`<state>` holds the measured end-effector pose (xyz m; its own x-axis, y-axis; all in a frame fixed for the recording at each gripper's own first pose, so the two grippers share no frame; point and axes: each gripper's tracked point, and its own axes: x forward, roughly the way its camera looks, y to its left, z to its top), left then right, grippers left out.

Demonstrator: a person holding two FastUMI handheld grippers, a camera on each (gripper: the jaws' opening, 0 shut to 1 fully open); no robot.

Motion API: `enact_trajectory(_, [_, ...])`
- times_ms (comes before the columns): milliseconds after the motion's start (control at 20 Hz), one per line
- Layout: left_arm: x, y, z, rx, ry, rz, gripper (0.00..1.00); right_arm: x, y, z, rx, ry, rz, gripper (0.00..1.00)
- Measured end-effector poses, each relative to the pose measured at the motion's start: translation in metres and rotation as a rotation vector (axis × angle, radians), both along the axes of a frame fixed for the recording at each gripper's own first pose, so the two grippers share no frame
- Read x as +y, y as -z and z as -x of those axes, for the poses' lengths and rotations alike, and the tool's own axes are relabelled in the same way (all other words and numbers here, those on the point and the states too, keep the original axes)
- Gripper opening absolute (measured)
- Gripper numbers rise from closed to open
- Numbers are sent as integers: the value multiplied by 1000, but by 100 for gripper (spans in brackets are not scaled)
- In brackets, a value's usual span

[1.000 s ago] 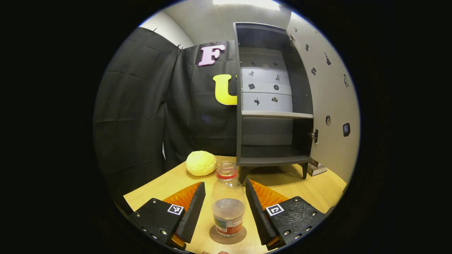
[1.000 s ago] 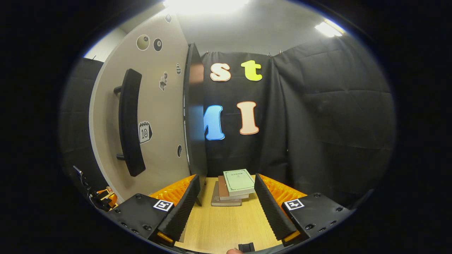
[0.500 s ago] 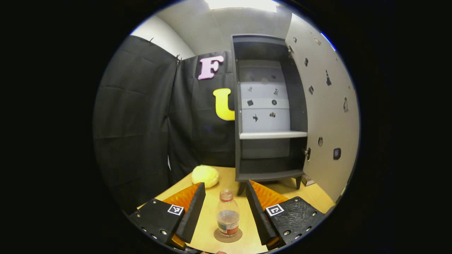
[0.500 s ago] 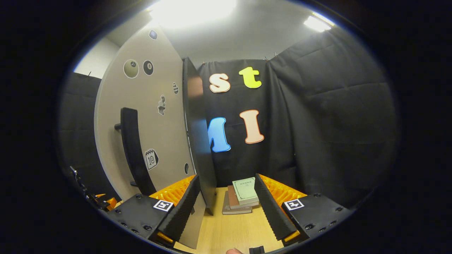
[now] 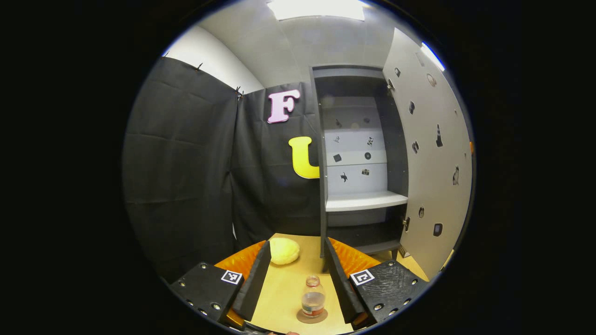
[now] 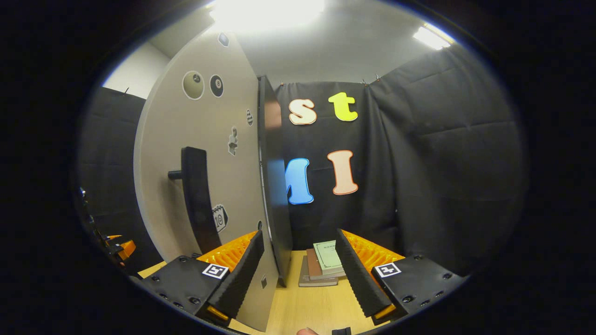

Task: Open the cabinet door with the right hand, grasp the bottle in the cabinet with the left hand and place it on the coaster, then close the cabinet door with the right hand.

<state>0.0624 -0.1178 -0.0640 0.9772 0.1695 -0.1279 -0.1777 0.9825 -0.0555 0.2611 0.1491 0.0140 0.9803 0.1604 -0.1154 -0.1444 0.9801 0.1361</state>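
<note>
On the wooden table [image 5: 284, 293], in the left gripper view, we see the bottle [image 5: 313, 298] standing upright on the round coaster [image 5: 312, 317]. Our left gripper [image 5: 294, 279] has its fingers spread wide, and the bottle stands apart from both of them, between the two tips but farther away. A yellow soft lump [image 5: 284, 251], maybe a sponge, lies near the foot of the cabinet [image 5: 356, 158]. We see the cabinet with its shelves bare and its door [image 5: 430, 158] swung open to the right.

From the right gripper view, the outer face of the door [image 6: 205, 158] stands just beside our right gripper [image 6: 300, 279], with its dark vertical handle [image 6: 198, 197] to the left. This gripper is also spread open and holds nothing; its left finger [image 6: 240, 274] is close to the lower edge of the door, but we cannot tell if they touch. A small stack of books [image 6: 321, 267] lies on the table beyond the fingertips.
</note>
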Motion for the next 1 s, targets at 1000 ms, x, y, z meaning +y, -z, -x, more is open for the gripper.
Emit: enact_trajectory(1000, [105, 20, -22, -13, 114, 68, 64, 120, -3, 13, 13, 54, 18, 92])
